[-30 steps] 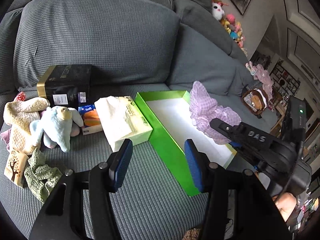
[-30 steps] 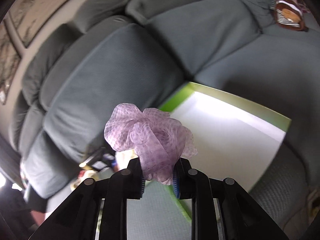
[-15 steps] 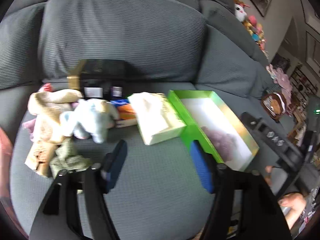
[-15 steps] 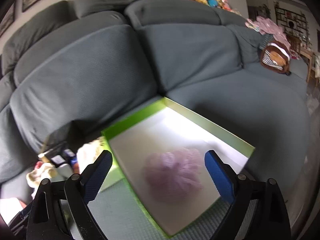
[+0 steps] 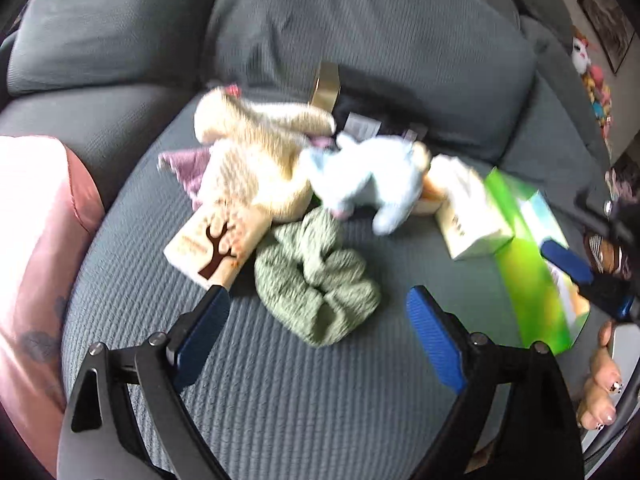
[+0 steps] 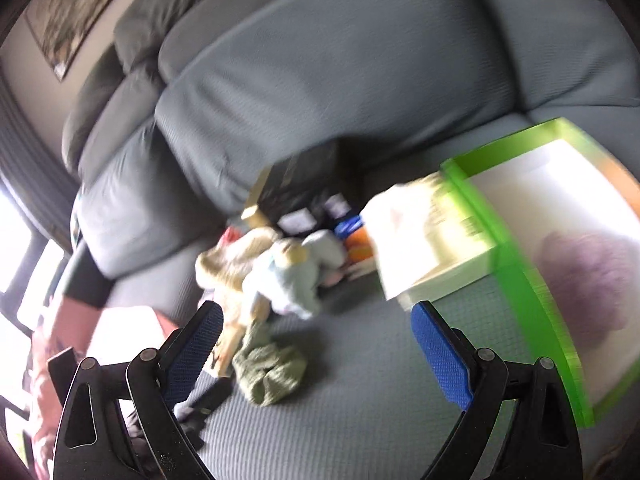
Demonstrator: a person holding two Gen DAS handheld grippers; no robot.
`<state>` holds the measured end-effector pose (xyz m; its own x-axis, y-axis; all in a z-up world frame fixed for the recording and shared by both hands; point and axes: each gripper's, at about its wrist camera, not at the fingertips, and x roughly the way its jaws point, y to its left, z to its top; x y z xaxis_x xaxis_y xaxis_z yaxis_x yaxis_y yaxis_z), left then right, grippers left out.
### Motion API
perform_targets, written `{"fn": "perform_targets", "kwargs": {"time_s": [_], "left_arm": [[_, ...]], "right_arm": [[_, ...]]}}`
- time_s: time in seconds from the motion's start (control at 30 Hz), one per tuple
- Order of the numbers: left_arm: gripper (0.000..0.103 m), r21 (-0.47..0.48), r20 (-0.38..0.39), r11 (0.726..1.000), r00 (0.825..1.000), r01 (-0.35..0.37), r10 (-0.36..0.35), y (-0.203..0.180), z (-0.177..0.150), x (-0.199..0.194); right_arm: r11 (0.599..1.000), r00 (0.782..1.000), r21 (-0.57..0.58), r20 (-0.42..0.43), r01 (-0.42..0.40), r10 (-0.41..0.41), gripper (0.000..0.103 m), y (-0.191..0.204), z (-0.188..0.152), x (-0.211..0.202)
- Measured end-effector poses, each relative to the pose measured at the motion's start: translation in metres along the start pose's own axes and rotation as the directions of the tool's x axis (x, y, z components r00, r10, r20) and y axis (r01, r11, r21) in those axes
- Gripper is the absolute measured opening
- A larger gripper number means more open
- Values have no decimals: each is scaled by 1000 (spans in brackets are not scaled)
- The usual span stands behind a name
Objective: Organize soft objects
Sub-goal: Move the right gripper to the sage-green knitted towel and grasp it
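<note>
Purple pouf (image 6: 588, 280) dropped into green box (image 6: 532, 312).

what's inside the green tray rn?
Green tray holds one purple mesh pouf on its white floor. Its far right end is cut off by the frame.

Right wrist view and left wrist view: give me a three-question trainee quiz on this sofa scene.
1. True or false: the purple mesh puff lies inside the green tray.
2. What lies nearest ahead of the left gripper? A) blue plush toy B) green knitted cloth C) tissue box
3. Fill in: both the left gripper and the right gripper are ____ and hold nothing.

Key: 1 true; 2 B; 3 open.
</note>
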<state>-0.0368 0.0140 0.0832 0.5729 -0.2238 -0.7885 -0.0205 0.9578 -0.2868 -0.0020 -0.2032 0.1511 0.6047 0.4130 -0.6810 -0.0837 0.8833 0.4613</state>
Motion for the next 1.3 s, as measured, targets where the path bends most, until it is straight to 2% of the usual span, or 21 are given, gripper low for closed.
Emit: {"fn": "perform_targets", "kwargs": {"time_s": [0.07,0.13,0.2,0.37,0.57,0.7,0.83,1.0,1.1,1.2,1.3], "left_arm": [[90,-12,-27,1000,999,28,-28,6,2,6],[90,-50,-61,994,993,94,-97,14,2,11],[90,-77,-95,989,987,126,-133,18,0,17],[89,-69,-133,994,987,85,-94,18,-3,27],[89,-130,-177,989,979,76,-99,30,-4,37],[89,-142,-176,986,977,92,-117,32,-3,40],[89,-181,-162,975,974,128,-159,40,-3,41],[88,-184,-149,972,973,149,-178,41,-4,39],[79,-188,-150,965,966,181,-211,37,-1,45],[74,-157,-145,974,972,164,-187,33,0,48],[71,-148,-137,976,974,161,-181,32,0,49]], "right_arm": [[999,998,-11,-44,-44,43,95,11,-5,16],[997,993,-1,-89,-77,76,95,18,-9,31],[995,987,11,-123,-103,104,95,22,-13,45],[992,973,39,-192,-119,125,95,28,-22,74],[995,960,13,-259,-102,102,92,36,-31,96],[996,953,3,-291,-92,89,91,39,-35,109],[998,949,-57,-314,-29,9,85,43,-39,116],[998,942,-45,-335,-47,29,84,42,-40,123],[998,929,-25,-367,-52,39,77,39,-42,133],[998,915,-15,-400,-57,47,74,36,-46,142],[998,918,-35,-394,-59,41,69,35,-46,142]]}}
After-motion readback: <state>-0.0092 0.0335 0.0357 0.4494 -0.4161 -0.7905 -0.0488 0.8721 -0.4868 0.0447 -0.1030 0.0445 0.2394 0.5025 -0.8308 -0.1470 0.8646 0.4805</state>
